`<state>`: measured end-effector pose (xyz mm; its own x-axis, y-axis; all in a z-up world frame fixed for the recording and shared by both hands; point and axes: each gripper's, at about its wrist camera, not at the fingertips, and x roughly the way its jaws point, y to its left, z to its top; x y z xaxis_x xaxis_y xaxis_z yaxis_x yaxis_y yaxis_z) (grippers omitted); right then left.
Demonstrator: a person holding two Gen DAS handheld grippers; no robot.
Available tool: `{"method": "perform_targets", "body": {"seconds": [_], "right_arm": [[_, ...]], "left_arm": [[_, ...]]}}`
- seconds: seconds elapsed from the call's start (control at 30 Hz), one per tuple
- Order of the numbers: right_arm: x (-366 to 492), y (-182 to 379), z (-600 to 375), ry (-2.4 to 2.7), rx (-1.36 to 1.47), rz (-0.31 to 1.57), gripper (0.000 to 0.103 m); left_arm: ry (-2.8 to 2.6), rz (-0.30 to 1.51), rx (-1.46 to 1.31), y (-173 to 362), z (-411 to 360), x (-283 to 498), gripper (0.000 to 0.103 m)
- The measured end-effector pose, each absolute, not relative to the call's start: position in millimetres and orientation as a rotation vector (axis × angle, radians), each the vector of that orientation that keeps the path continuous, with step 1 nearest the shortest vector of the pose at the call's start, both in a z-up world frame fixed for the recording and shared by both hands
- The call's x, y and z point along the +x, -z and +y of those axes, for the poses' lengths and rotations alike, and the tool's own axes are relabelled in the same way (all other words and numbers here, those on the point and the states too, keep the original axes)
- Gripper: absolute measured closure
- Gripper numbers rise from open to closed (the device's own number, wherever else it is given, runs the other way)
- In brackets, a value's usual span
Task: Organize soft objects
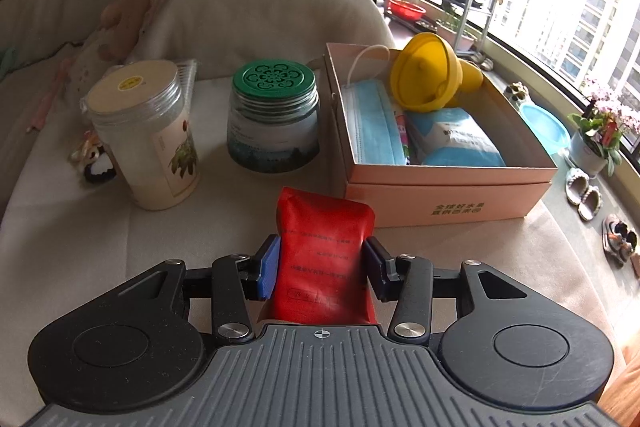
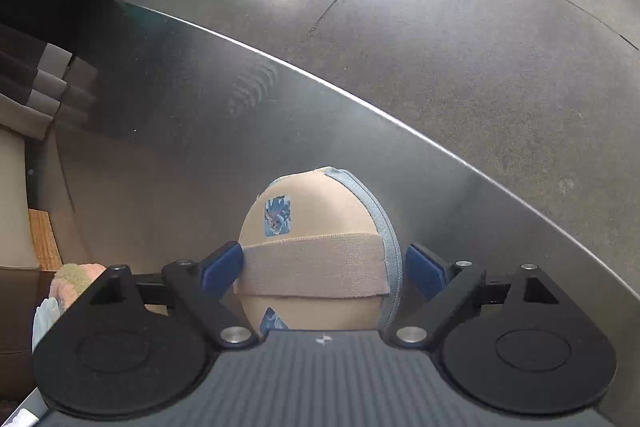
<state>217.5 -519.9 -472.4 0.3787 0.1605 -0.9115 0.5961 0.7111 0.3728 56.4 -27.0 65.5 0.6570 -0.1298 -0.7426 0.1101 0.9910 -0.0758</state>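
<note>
While we sweep the left wrist view from its left edge, we pass a pale-lidded jar (image 1: 144,135) and a green-lidded jar (image 1: 273,119) standing on the cloth-covered table (image 1: 80,227), then the open cardboard box (image 1: 448,195) at the right. That box already holds a blue face mask (image 1: 374,125), a yellow silicone funnel (image 1: 430,75) and a blue-and-white packet (image 1: 460,139), so we judge the sorting to be well under way, though two soft items are not yet put away. One is the red soft pouch (image 1: 324,259), upright in our left gripper (image 1: 324,267) just in front of the box; the blue pads press it from both sides, the jaws about half closed and pinching it. Moving to the right wrist view, our right gripper (image 2: 322,267) carries a round beige pad (image 2: 312,247) with an elastic strap and grey piping, held over a shiny metal surface (image 2: 200,115) beside the tiled floor (image 2: 480,27), away from the box. Its left pad touches the strap; the right pad sits close against the piping, so we read it as a light pinch. Both pieces remain to go into the box, in our judgement.
</note>
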Motion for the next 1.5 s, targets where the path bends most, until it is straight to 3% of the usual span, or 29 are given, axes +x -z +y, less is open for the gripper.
{"method": "perform_targets", "body": {"seconds": [0.07, 0.13, 0.2, 0.3, 0.5, 0.67, 0.97, 1.2, 1.5], "right_arm": [[223, 470, -510, 0.326, 0.751, 1.171, 0.011], [230, 468, -499, 0.296, 0.738, 1.18, 0.019], [235, 461, -488, 0.249, 0.754, 1.182, 0.045], [242, 444, -467, 0.218, 0.703, 1.19, 0.064], [201, 402, -476, 0.181, 0.706, 1.139, 0.064], [111, 346, -508, 0.23, 0.636, 1.11, 0.064], [-84, 171, -549, 0.476, 0.463, 0.993, 0.064], [-159, 48, -486, 0.425, 0.337, 0.966, 0.064], [-190, -33, -399, 0.169, 0.212, 0.988, 0.064]], "left_arm": [[0.132, 0.848, -0.017, -64, -28, 57, 0.054], [0.13, 0.845, -0.015, -65, -29, 56, 0.054], [0.129, 0.84, -0.017, -65, -29, 55, 0.054], [0.14, 0.833, -0.021, -65, -27, 55, 0.054], [0.227, 0.806, 0.001, -64, -23, 51, 0.054], [0.319, 0.748, -0.023, -61, -15, 41, 0.054], [0.527, 0.619, -0.041, -35, -10, 23, 0.054], [0.484, 0.639, -0.108, -24, -1, 10, 0.054], [0.537, 0.537, -0.14, -52, 12, -31, 0.054]]}}
